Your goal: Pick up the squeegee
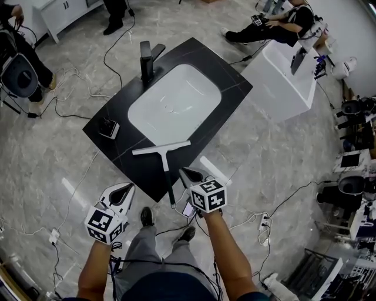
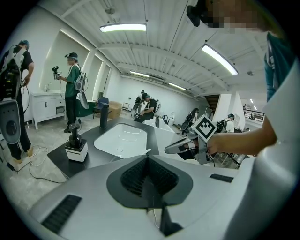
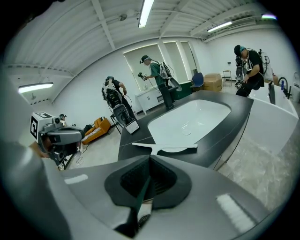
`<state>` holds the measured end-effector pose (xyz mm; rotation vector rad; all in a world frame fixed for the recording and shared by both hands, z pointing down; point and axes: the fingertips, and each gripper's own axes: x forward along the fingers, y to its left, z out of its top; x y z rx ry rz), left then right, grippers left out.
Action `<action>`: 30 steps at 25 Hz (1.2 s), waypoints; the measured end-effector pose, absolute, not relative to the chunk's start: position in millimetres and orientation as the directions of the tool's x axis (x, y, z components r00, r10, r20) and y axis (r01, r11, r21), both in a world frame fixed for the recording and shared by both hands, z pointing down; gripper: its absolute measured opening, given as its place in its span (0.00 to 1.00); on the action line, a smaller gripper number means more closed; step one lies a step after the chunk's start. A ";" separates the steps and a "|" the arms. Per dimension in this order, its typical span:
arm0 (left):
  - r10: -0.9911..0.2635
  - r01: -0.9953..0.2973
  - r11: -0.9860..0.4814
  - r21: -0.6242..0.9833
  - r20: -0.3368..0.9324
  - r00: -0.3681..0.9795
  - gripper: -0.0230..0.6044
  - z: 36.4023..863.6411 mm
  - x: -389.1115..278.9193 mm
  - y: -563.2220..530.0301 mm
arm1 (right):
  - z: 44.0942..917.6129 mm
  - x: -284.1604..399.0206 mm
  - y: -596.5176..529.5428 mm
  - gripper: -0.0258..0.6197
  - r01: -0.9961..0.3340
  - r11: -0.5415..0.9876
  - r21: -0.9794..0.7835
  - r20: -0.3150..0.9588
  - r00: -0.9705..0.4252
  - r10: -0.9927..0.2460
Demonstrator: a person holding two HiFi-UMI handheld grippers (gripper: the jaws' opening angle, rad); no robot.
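Beside sink (image 1: 140, 111), squeegee (image 1: 163, 150), handle (image 1: 168, 176) seemingly toward person (image 1: 157, 258)

Counted on bench (image 1: 232, 82): squeegee (image 1: 162, 150), one; sink (image 1: 194, 88), one; faucet (image 1: 147, 59), one; small black-and-white unit (image 1: 109, 127), one. Benches: one only. Grippers: two, namely left gripper (image 1: 129, 188) and right gripper (image 1: 183, 171). White tub (image 1: 282, 82) on floor (image 1: 282, 164): one. Other persons noted in head view: three, namely person at left (image 1: 12, 17), person at top (image 1: 114, 14), seated person (image 1: 276, 26).

Left gripper (image 1: 129, 188), right gripper (image 1: 183, 171), angled down (jaws together)
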<state>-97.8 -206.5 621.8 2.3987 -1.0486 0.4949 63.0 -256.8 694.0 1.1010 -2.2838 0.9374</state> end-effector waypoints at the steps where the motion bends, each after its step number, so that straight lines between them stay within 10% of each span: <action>1: -0.583 -0.754 -0.595 0.278 0.496 0.643 0.05 623.3 -98.2 -206.1 | 695.1 60.6 -256.7 0.06 -0.801 0.456 -0.388 0.625 -0.593 -0.508; 30: -0.577 -0.771 -0.558 0.307 0.524 0.626 0.05 662.7 -133.1 -199.5 | 757.4 4.3 -251.1 0.23 -0.785 0.472 -0.402 0.686 -0.599 -0.412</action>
